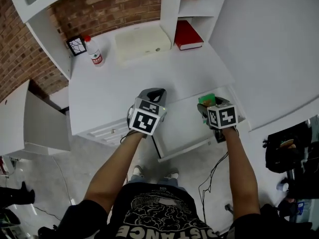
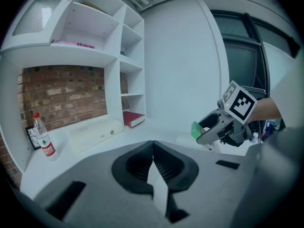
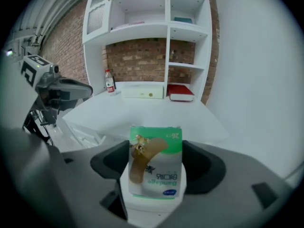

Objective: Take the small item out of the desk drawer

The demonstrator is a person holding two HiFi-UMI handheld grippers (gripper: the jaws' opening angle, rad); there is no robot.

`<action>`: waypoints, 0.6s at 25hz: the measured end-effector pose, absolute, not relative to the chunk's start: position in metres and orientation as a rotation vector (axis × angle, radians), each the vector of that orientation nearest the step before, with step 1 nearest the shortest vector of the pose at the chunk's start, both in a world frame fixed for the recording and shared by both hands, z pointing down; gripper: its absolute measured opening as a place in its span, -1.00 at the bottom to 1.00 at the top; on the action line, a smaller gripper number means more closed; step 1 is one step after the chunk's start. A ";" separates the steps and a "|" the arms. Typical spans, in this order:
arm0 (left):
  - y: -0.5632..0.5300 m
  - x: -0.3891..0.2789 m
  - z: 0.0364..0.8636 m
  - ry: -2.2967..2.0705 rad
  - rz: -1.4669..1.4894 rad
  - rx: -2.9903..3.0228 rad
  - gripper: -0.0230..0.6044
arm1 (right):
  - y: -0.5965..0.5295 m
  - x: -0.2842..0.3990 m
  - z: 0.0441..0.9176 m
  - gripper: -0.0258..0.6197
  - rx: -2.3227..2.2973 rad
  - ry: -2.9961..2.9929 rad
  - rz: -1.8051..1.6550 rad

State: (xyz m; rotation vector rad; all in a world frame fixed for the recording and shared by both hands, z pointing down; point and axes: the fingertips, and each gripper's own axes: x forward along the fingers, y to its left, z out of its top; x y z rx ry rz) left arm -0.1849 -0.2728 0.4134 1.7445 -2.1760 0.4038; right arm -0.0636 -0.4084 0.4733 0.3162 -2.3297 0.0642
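While clamped between the jaws of the right claw (image 1: pixel 208 105), reads as a light cardboard bandage box (image 3: pixel 156 167): stiff at the edges, easily crushed across the broad faces, glossy print probably a little slippery. Best taken by the two narrow sides with a modest squeeze. Stands upright between the pads, printed face toward the claw's camera, seemingly clear of the open drawer (image 1: pixel 185 133) beneath the claw. White with green bands top and bottom, tan plaster strip pictured diagonally, lettering upside down, small blue oval low down. Left claw (image 2: pixel 153 161) pinched together, empty, off to the right claw's side
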 end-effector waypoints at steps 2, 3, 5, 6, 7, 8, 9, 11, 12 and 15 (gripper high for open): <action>-0.269 -0.187 0.404 -2.173 0.405 1.772 -0.90 | -0.403 -0.065 0.458 0.14 0.355 -2.369 0.076; -0.268 -0.188 0.400 -2.172 0.405 1.786 -0.90 | -0.400 -0.065 0.450 0.14 0.372 -2.390 0.080; -0.265 -0.191 0.392 -2.168 0.404 1.811 -0.90 | -0.393 -0.066 0.433 0.15 0.408 -2.431 0.086; -0.263 -0.192 0.389 -2.167 0.404 1.822 -0.90 | -0.390 -0.066 0.425 0.14 0.430 -2.449 0.089; -0.262 -0.194 0.385 -2.167 0.405 1.832 -0.90 | -0.387 -0.065 0.417 0.14 0.453 -2.466 0.091; -0.260 -0.195 0.382 -2.166 0.407 1.842 -0.90 | -0.383 -0.064 0.411 0.14 0.475 -2.481 0.093; -0.258 -0.196 0.379 -2.165 0.408 1.853 -0.90 | -0.380 -0.064 0.404 0.14 0.494 -2.498 0.094; -0.254 -0.199 0.373 -2.164 0.408 1.875 -0.90 | -0.371 -0.064 0.391 0.14 0.525 -2.533 0.098; -0.252 -0.200 0.370 -2.163 0.406 1.884 -0.90 | -0.367 -0.064 0.386 0.14 0.546 -2.547 0.104; -0.246 -0.203 0.365 -2.154 0.402 1.909 -0.90 | -0.355 -0.063 0.373 0.14 0.601 -2.583 0.115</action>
